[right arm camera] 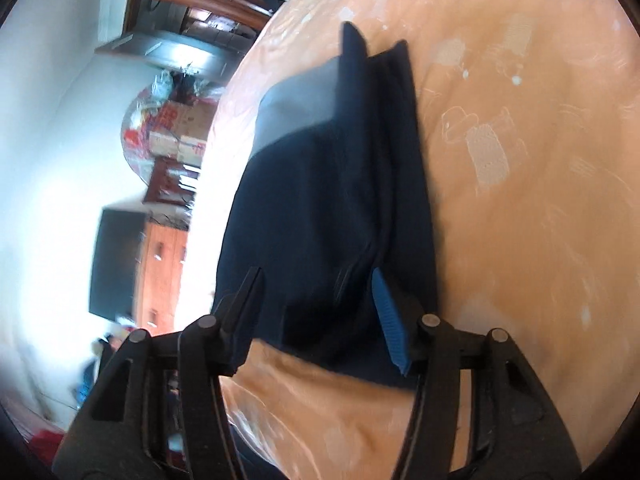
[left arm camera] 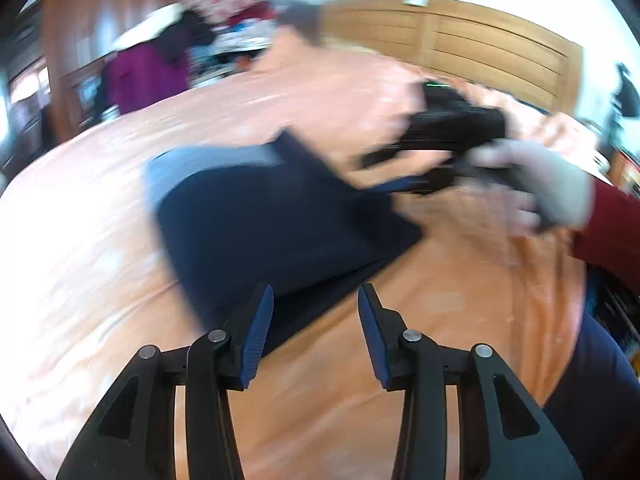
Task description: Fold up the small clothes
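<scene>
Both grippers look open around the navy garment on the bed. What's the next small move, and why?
Probably ease the right gripper forward and close it on the near edge of the navy garment. Its jaws stand open with that edge between them, gripping nothing. The left gripper is also open, just short of the garment, which lies flat on the orange bedspread.

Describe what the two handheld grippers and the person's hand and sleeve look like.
Both the left gripper and the right gripper have black plastic linkage arms with silver pivot pins and ribbed blue finger pads. The hand wears a light grey glove below a dark red sleeve.
</scene>
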A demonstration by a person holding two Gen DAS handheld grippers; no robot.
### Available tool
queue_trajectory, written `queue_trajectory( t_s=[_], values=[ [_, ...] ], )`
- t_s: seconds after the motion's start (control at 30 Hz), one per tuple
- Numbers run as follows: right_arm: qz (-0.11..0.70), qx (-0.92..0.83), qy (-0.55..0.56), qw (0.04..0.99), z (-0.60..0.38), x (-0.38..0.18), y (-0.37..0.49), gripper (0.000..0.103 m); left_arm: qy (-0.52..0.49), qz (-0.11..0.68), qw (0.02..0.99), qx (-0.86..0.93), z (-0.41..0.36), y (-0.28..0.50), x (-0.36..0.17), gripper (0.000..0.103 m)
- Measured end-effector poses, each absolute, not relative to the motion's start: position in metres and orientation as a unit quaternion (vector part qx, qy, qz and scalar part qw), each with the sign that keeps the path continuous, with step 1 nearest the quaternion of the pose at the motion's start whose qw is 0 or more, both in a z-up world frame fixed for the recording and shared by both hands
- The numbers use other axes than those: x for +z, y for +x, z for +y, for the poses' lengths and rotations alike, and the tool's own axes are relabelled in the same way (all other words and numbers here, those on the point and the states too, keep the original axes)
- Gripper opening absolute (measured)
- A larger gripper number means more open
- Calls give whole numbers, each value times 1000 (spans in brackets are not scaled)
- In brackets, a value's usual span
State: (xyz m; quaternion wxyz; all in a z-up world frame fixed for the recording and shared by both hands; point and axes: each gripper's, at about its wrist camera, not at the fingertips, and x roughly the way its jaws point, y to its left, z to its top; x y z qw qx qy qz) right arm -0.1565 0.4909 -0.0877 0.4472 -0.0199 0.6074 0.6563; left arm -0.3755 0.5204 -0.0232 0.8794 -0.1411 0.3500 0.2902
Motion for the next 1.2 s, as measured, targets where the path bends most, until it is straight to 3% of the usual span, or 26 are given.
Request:
queue_trajectory(
  t_s=[0.17, 0.33, 0.37, 0.4, 0.43, 0.53, 0.6, 0.67, 0.8, 0.93, 1.07, 1.2],
  values=[
    [524, 693, -72, 490, 485, -55, -197, 55, -177, 367, 850, 334, 544, -390, -54, 45],
    [536, 678, -106, 491, 500, -86, -203, 54, -168, 373, 851, 330, 543, -380, -62, 47],
    [536, 678, -109, 491, 502, -91, -204, 48, -166, 375, 850, 331, 546, -380, -68, 52],
    [534, 676, -109, 496, 489, -95, -197, 17, -163, 378, 847, 335, 547, -374, -74, 57],
    [536, 667, -108, 506, 485, -99, -192, 0, -160, 380, 845, 341, 548, -371, -79, 57],
    [536, 655, -77, 527, 462, -97, -174, 1, -147, 398, 835, 350, 560, -362, -92, 58],
    [529, 651, -63, 541, 442, -94, -159, 0, -132, 403, 832, 359, 563, -365, -92, 41],
    [547, 649, -58, 525, 438, -106, -154, 0, -119, 389, 839, 361, 566, -371, -85, 42],
    [557, 644, -48, 523, 444, -123, -151, 0, -107, 436, 829, 335, 570, -364, -116, 43],
    [552, 641, -36, 533, 448, -128, -142, 0, -156, 438, 823, 327, 586, -372, -122, 46],
    [550, 641, -35, 534, 448, -125, -137, 0, -115, 458, 821, 321, 569, -376, -120, 42],
    [552, 647, -34, 525, 450, -129, -135, 0, -134, 442, 842, 280, 545, -398, -95, 32]
  ],
)
